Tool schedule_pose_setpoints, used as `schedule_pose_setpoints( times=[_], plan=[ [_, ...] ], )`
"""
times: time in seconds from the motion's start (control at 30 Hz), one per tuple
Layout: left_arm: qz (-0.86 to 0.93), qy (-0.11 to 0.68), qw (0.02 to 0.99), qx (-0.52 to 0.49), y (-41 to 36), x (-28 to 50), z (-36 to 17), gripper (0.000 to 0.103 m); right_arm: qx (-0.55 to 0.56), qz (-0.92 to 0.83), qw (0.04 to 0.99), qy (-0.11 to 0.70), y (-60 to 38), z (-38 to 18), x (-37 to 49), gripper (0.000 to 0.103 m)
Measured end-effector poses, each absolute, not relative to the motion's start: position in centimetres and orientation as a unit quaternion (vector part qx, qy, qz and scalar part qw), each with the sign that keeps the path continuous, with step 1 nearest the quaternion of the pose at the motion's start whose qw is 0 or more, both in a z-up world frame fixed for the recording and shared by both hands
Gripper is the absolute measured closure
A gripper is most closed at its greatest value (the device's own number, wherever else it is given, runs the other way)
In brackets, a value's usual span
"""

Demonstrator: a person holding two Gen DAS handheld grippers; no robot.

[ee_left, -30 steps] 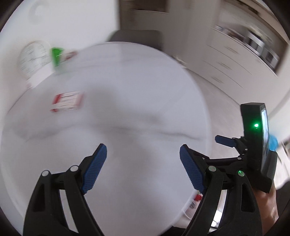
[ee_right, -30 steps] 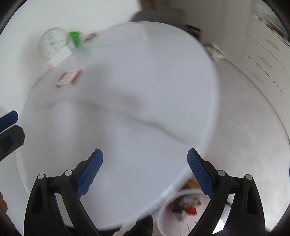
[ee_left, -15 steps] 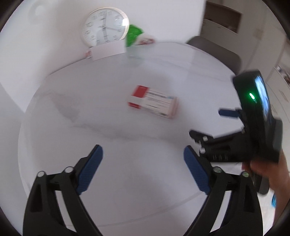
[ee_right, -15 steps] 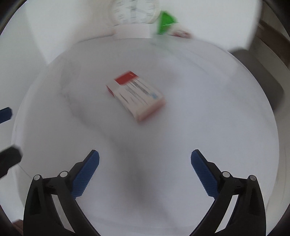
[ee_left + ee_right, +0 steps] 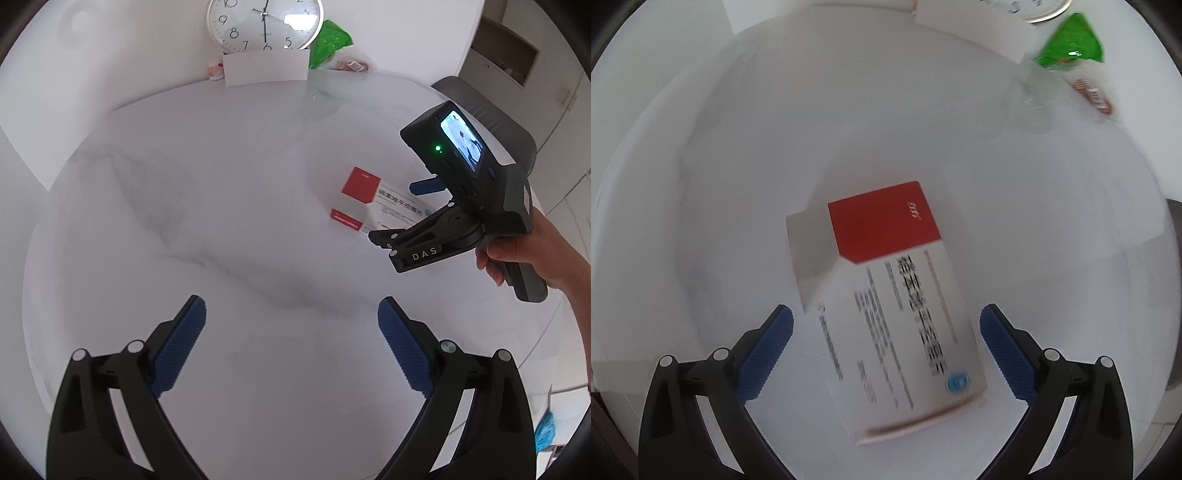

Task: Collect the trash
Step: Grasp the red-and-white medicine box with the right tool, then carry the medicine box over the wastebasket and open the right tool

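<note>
Round white marble-veined worktop (image 5: pixel 229 206). Flat red-and-white cardboard medicine box (image 5: pixel 897 306): lies on worktop, right of centre in the left view. Right gripper (image 5: pixel 886 354): fingers spread wide, box between them, pads apart from its sides. Left gripper (image 5: pixel 291 343): fingers wide open over bare worktop, nothing between. Far edge: round white wall clock (image 5: pixel 264 24), white card (image 5: pixel 266 68), crumpled green plastic wrapper (image 5: pixel 1071 46).
</note>
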State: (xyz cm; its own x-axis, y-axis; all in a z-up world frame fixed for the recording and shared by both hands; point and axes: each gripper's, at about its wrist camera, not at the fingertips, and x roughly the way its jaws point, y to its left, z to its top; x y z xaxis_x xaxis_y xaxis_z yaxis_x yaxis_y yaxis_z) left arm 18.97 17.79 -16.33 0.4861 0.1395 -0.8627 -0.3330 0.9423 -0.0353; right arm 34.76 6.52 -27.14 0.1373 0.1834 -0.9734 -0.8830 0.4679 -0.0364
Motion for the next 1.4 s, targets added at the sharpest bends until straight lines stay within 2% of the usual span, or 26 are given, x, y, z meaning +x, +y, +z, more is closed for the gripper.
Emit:
schedule_pose_setpoints(
  times=[0.13, 0.2, 0.23, 0.5, 0.63, 0.67, 0.93, 1.13, 1.4],
  plan=[
    [0.135, 0.484, 0.858, -0.108, 18.2, 19.1, -16.4, 0.013, -0.352, 0.406, 0.658, 0.527, 7.2, -27.9, 34.9, 0.004],
    [0.131, 0.476, 0.864, -0.096, 18.2, 19.0, -16.3, 0.013, -0.354, 0.412, 0.654, 0.527, 7.5, -28.0, 34.9, 0.015],
    [0.131, 0.475, 0.865, -0.096, 18.2, 19.0, -16.2, 0.013, -0.340, 0.418, 0.653, 0.533, 7.4, -27.8, 35.1, 0.016],
    [0.123, 0.469, 0.869, -0.093, 15.6, 16.4, -14.5, 0.013, -0.259, 0.384, 0.698, 0.546, 4.2, -24.7, 34.0, 0.016],
    [0.116, 0.470, 0.871, -0.083, 12.1, 13.5, -13.8, 0.013, -0.201, 0.353, 0.739, 0.538, -1.6, -20.2, 28.4, 0.016],
    [0.064, 0.522, 0.843, -0.116, 11.2, 12.7, -13.5, 0.013, -0.188, 0.345, 0.748, 0.535, -3.6, -19.0, 26.4, 0.016],
    [0.040, 0.510, 0.852, -0.107, -1.7, 0.1, -10.7, 0.013, -0.090, 0.279, 0.789, 0.540, -21.6, -14.1, 9.5, 0.016],
    [0.012, 0.530, 0.841, -0.106, -11.0, -8.3, -10.9, 0.013, -0.067, 0.216, 0.794, 0.564, -33.0, -15.0, -4.1, 0.016],
    [-0.010, 0.544, 0.837, -0.065, -17.5, -13.0, -11.1, 0.013, -0.059, 0.138, 0.775, 0.614, -39.4, -21.4, -10.2, 0.015]
  ],
)
